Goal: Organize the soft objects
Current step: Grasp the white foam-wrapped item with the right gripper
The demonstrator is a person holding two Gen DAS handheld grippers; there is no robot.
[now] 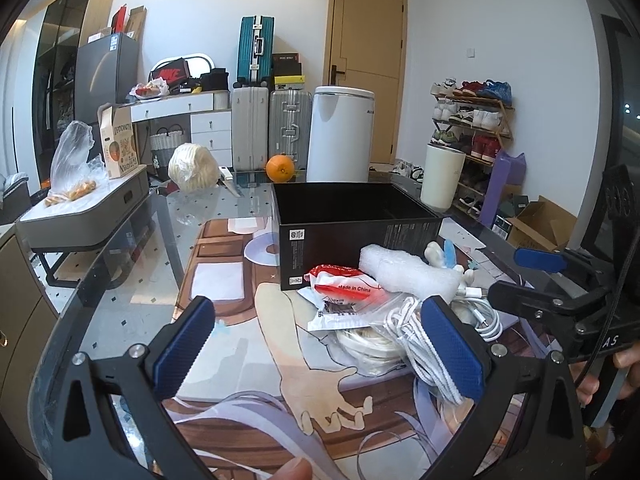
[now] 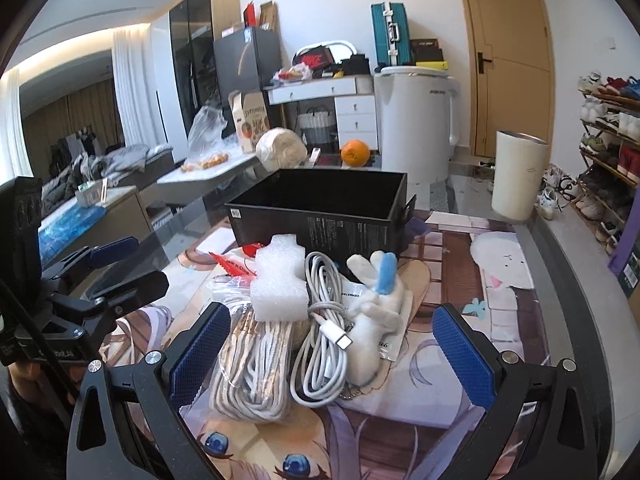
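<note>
Nearest the right wrist camera, the right gripper (image 2: 328, 354) stands wide apart with nothing between its blue pads, framing the pile on the printed mat (image 2: 500, 320); the left gripper (image 1: 316, 348) is likewise spread and empty, low over the mat at the pile's left edge, its right pad just beside the bagged cord. The pile lies between the grippers and the box. Closest is the bagged cord (image 2: 252, 368), a coil in clear plastic whose long axis runs away from the camera toward the box. Beside it on the right the white cable (image 2: 320, 344) is looped in a long oval on the same near-to-far line, with its plug end turned toward the right gripper. Touching the cable's right side, the plush (image 2: 374, 320) lies on its back along that axis too, ears with one blue stripe pointing toward the box, feet toward the camera. The foam block (image 2: 280, 284) rests on the far end of the bagged cord, and a red-and-white bag (image 1: 346, 286) sits at the pile's left, up against the box. Beyond them the black box (image 2: 320, 200) stands open and, as far as its interior shows, empty. Judging from this, the sorting has not begun: every soft item remains outside the box and neither tool grips anything. Farther off an orange (image 2: 355, 153) sits on the table's far edge.
</note>
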